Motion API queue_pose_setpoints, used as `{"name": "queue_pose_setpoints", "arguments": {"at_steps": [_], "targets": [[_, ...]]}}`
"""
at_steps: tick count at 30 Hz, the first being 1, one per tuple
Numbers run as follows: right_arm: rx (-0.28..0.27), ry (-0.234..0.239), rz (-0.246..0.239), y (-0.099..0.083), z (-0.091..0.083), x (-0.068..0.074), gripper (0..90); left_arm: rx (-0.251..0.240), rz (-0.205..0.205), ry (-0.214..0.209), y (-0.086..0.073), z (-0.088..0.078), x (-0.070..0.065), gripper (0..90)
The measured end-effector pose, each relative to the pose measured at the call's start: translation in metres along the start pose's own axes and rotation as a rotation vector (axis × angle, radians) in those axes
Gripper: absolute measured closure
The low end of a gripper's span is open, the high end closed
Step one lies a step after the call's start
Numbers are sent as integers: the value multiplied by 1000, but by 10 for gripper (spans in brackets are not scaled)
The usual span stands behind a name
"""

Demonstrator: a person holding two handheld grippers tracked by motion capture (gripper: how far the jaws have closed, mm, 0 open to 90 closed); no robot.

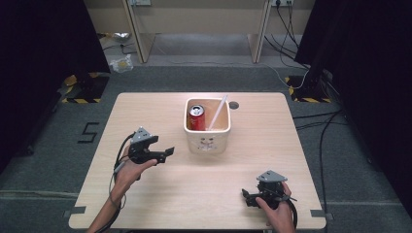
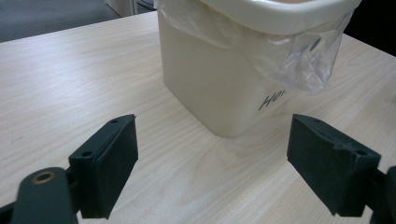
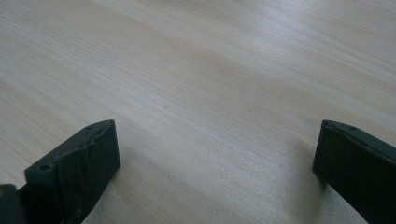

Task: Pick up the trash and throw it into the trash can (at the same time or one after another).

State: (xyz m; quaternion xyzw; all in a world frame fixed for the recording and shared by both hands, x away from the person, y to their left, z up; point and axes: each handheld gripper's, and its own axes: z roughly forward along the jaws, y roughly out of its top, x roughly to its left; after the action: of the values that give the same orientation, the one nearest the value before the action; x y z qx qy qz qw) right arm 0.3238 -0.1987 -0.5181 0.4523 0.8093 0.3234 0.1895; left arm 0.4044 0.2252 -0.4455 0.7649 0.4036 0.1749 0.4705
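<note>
On the wooden table [image 1: 160, 194], a cream bin [image 1: 208, 141] lined with clear plastic stands just far of centre, holding 1 red can [image 1: 197, 118] and 1 white straw [image 1: 217, 112]. The left gripper [image 1: 165, 154], jaws spread wide and empty, points at the bin from its left. The right gripper [image 1: 246, 196] rests near the table's near right edge, jaws also wide apart over bare wood.

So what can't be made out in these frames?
- Bin interior: high view, its walls hide the lower red can and white straw.
- Bin lettering: left gripper view, the clear liner covers it.
- Bin face print: high view, too small.
</note>
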Motion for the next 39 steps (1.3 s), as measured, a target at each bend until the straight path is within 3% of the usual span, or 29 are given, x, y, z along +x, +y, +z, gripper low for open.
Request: {"name": "queue_pose_setpoints", "arguments": {"at_steps": [39], "targets": [[0, 0, 0, 0, 0, 0, 7, 62, 66, -13, -54, 4, -19, 158]]}}
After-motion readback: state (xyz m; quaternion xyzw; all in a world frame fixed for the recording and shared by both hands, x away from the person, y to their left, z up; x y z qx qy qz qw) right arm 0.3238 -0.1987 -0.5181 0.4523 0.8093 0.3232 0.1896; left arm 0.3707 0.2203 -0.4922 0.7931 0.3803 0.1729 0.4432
